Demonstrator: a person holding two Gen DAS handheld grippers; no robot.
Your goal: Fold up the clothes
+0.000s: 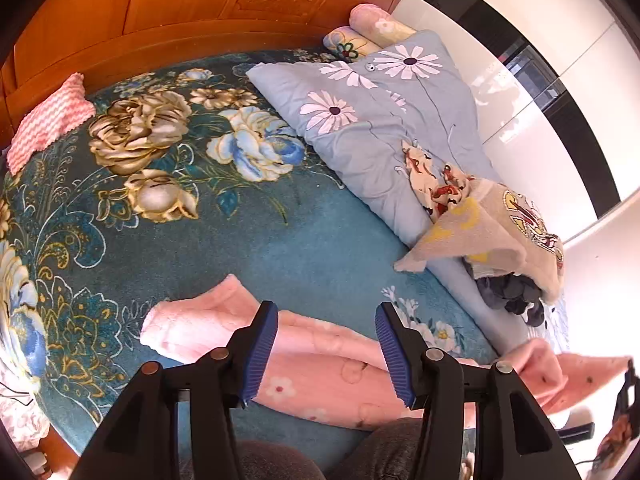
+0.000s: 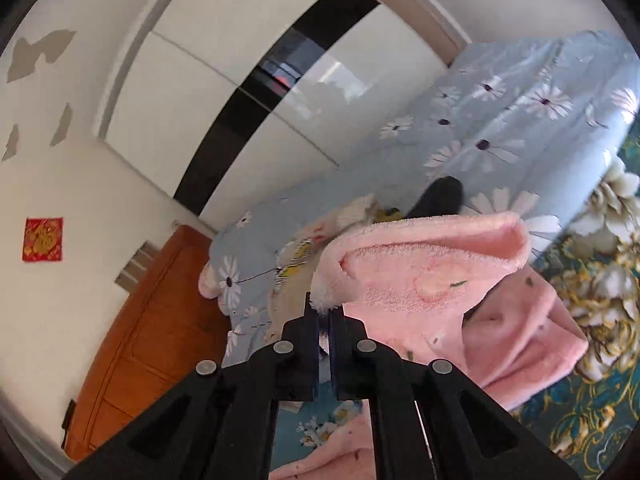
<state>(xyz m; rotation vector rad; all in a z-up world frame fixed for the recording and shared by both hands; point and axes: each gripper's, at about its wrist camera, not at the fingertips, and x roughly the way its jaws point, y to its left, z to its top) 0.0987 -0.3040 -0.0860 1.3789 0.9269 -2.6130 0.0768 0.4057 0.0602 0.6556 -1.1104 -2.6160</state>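
Note:
A pink fleece garment (image 1: 320, 368) lies across the near part of a teal flowered bedspread (image 1: 200, 208). My left gripper (image 1: 326, 354) is open and empty, its blue pads (image 1: 262, 352) hovering just above the garment's middle. My right gripper (image 2: 325, 314) is shut on a corner of the pink garment (image 2: 432, 276) and holds it lifted, the cloth hanging to the right. The right gripper also shows at the far right of the left wrist view (image 1: 626, 392), pulling the pink cloth up there.
A folded light blue daisy quilt (image 1: 380, 120) lies along the bed's right side, with a grey printed garment (image 1: 492, 232) and dark cloth (image 1: 516, 296) heaped on it. A pink zigzag pillow (image 1: 48, 120) rests against the wooden headboard (image 1: 200, 0). A white wardrobe (image 2: 240, 80) stands beyond the bed.

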